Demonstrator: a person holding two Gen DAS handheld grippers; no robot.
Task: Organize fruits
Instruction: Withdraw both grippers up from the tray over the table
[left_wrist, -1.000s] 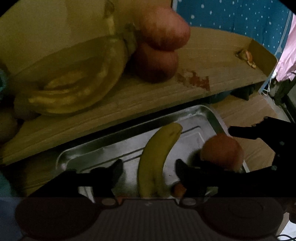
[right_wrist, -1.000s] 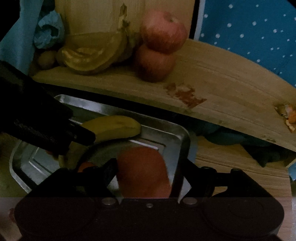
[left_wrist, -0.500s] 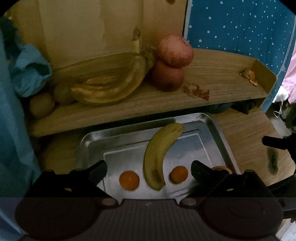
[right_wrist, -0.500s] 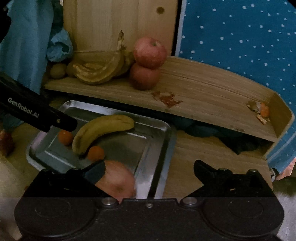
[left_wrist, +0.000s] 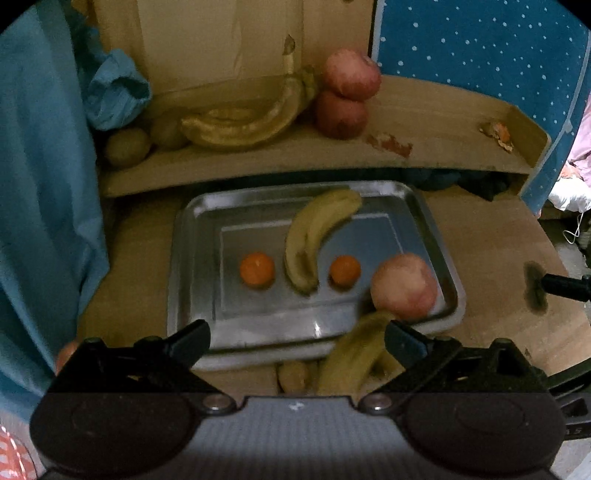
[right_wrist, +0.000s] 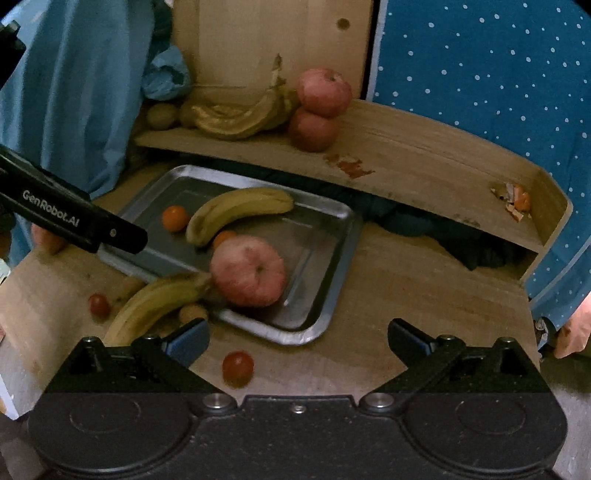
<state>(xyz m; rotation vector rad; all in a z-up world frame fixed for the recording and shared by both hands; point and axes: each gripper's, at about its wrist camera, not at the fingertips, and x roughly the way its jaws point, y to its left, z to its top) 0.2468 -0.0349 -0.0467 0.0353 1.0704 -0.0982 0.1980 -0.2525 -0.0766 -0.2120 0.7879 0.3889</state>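
A metal tray (left_wrist: 192, 258) (right_wrist: 332, 258) on the wooden table holds a yellow banana (left_wrist: 317, 232) (right_wrist: 236, 210), two small oranges (left_wrist: 257, 269) (left_wrist: 344, 270) and a red apple (left_wrist: 404, 286) (right_wrist: 248, 271) in its near right corner. My left gripper (left_wrist: 295, 341) hangs open, drawn back above the tray's near edge. My right gripper (right_wrist: 297, 338) is open too, back from the tray with nothing between its fingers. Another banana (left_wrist: 351, 358) (right_wrist: 155, 299) lies on the table against the tray's near rim.
A raised wooden shelf (left_wrist: 424, 122) (right_wrist: 424, 155) behind the tray carries a banana bunch (left_wrist: 240, 123), two stacked apples (left_wrist: 347, 96) and kiwis (left_wrist: 127, 146). Small red fruits (right_wrist: 238, 367) (right_wrist: 99, 304) lie loose on the table. Blue cloth hangs at left and behind.
Both grippers have pulled back from the tray. The right gripper let go of the apple, which now rests in the tray corner. More of the table has come into view.
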